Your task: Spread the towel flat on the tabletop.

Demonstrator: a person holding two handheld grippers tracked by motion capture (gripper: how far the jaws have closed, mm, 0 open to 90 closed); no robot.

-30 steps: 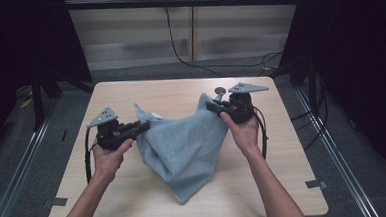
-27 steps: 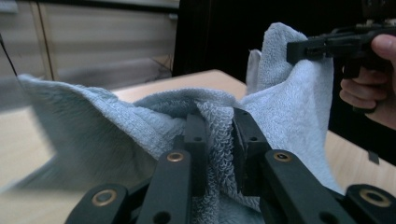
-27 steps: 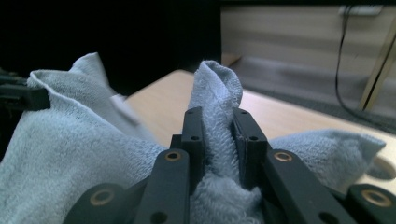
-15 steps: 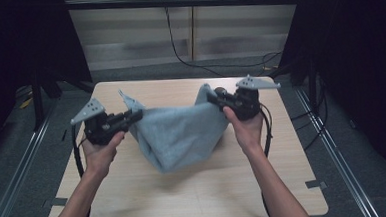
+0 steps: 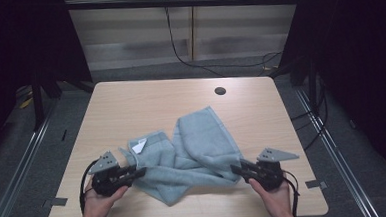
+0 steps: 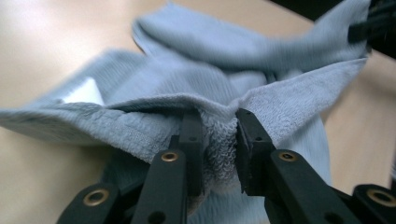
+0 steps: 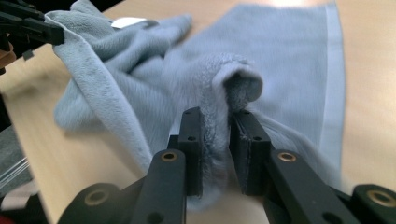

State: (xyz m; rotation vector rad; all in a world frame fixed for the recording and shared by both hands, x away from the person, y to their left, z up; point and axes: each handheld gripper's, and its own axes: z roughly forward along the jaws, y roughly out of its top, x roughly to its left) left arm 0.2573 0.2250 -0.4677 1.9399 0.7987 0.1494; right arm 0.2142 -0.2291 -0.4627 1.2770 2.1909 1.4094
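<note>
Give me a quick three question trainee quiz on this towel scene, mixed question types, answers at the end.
1. True or false: the left tool is shut on the grey towel.
2. Where does the towel's white label lie? A) near the left tool B) near the right tool C) by the table hole
3. Fill in: the towel lies crumpled on the wooden ____.

Key: 1 true; both tools pinch towel fabric, as each gripper view shows. 2 A. 3 table.
</note>
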